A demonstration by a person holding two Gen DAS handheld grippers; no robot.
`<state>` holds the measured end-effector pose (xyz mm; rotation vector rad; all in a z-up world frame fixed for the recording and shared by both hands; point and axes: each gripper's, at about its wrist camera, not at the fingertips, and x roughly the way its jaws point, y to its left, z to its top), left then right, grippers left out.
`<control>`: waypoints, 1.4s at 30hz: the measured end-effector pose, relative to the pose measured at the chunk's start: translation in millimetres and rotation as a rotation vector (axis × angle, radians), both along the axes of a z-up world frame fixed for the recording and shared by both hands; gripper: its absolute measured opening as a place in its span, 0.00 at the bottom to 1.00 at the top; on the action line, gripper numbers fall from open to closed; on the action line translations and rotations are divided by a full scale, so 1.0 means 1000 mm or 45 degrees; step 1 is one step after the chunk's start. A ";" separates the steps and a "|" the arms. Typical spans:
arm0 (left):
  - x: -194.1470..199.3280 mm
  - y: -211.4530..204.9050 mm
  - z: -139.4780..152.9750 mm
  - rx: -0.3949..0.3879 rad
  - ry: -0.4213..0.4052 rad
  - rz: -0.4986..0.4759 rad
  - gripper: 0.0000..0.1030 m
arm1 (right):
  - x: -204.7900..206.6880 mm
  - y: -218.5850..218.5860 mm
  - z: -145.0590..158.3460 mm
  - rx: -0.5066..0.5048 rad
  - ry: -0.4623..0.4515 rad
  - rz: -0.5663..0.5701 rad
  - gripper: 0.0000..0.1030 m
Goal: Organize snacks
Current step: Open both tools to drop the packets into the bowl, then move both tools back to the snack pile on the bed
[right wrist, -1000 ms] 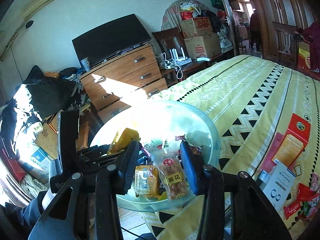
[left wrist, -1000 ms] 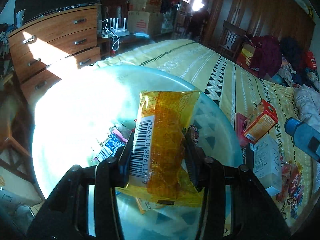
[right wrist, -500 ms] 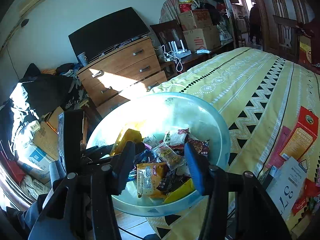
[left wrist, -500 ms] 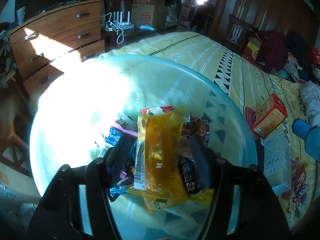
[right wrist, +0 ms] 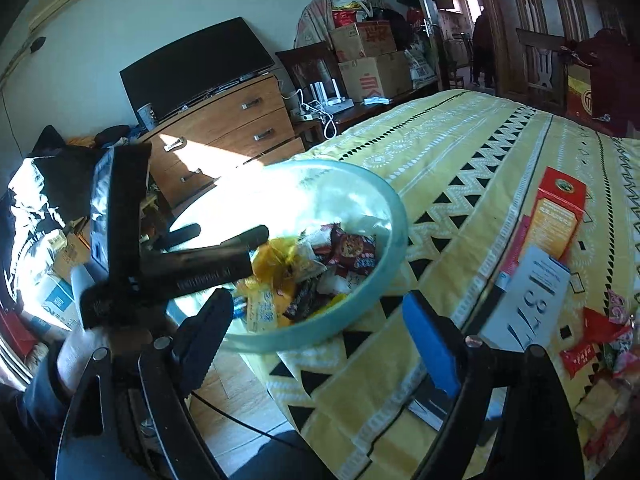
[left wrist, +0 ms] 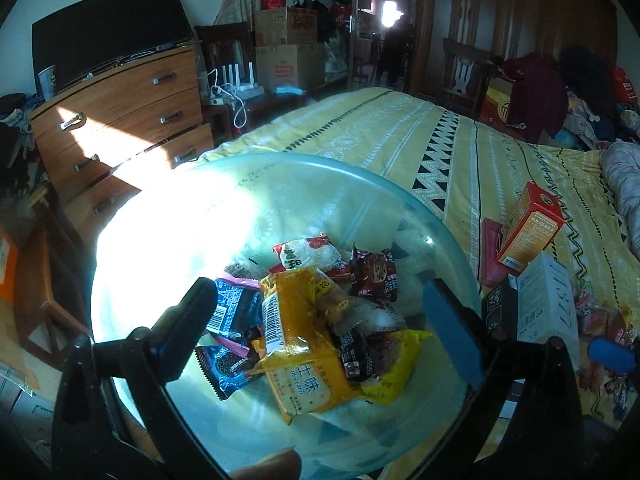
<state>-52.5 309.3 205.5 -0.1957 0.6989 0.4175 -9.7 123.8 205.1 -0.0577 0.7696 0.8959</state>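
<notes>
A pale blue plastic bowl (left wrist: 360, 184) sits on the corner of the bed and holds several snack packets; it also shows in the right wrist view (right wrist: 394, 216). A yellow snack packet (left wrist: 304, 336) lies on top of the pile inside. My left gripper (left wrist: 324, 324) is open and empty, hovering over the bowl. My right gripper (right wrist: 320, 324) is open and empty, just outside the bowl's near rim. The left gripper's fingers (right wrist: 224, 256) reach over the bowl in the right wrist view.
An orange box (left wrist: 528, 224) and a white box (left wrist: 548, 300) lie on the yellow patterned bedspread (right wrist: 460, 168) right of the bowl. Loose red snack packets (right wrist: 592, 344) lie at the far right. A wooden dresser (left wrist: 120, 120) stands behind the bowl.
My left gripper opened and dropped the yellow packet into the bowl. My right gripper opened, let its clear-wrapped snack fall in, and drew back from the bowl.
</notes>
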 end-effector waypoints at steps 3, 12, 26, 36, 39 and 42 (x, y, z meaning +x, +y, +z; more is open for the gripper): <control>-0.004 -0.019 0.010 0.037 -0.033 -0.028 1.00 | -0.016 -0.032 -0.019 -0.058 0.014 -0.042 0.86; 0.002 -0.084 0.024 0.112 -0.059 -0.175 1.00 | -0.056 -0.130 -0.088 -0.210 0.179 -0.216 0.86; 0.006 -0.196 0.020 0.103 -0.111 -0.515 1.00 | -0.086 -0.189 -0.098 -0.193 0.153 -0.424 0.90; 0.022 -0.289 -0.017 -0.024 0.028 -0.887 1.00 | -0.086 -0.254 -0.127 -0.149 0.234 -0.614 0.93; 0.039 -0.314 -0.043 -0.124 0.103 -0.963 1.00 | -0.087 -0.278 -0.136 -0.096 0.283 -0.672 0.93; 0.064 -0.331 -0.072 -0.244 0.202 -1.003 1.00 | -0.088 -0.304 -0.146 -0.040 0.335 -0.718 0.93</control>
